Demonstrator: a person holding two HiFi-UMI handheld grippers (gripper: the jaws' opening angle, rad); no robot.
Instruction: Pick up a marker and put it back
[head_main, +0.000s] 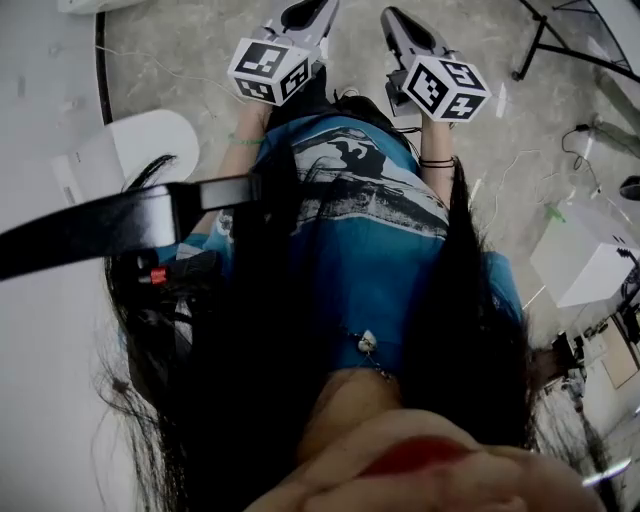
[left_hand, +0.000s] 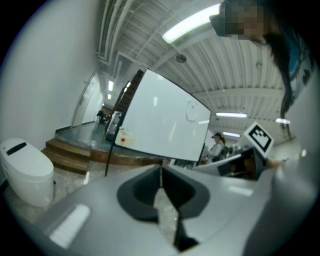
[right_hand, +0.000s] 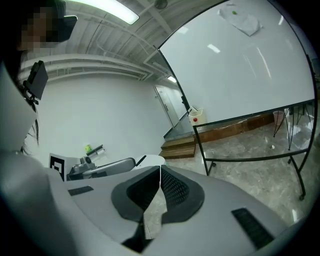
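- Left gripper (left_hand: 161, 172): in its own view the jaws are pressed together at the tips, with nothing between the pads.
- Right gripper (right_hand: 160, 171): same story, jaws together and empty, only floor visible through the slit below the tips.
- In the head view I see both grippers held out low in front of the person's blue shirt (head_main: 370, 230), side by side but apart, their tag cubes (head_main: 270, 68) facing the camera.
- Marker: I can't locate it in any view. Neither gripper has it.
- Whiteboard (right_hand: 240, 65) fills the upper right of the right gripper view, on a black frame stand (right_hand: 250, 156) over the speckled floor (right_hand: 260, 180). It also shows, tilted, mid-frame in the left gripper view.
- A small white box with a red dot (right_hand: 196, 116) sits at the board's lower left corner.
- Wooden steps (right_hand: 180, 147) lie beyond the board, by the wall.
- White rounded unit (left_hand: 25, 170) stands on the floor at the far left of the left gripper view.
- Another person (left_hand: 216, 145) is in the background past the board's right edge.
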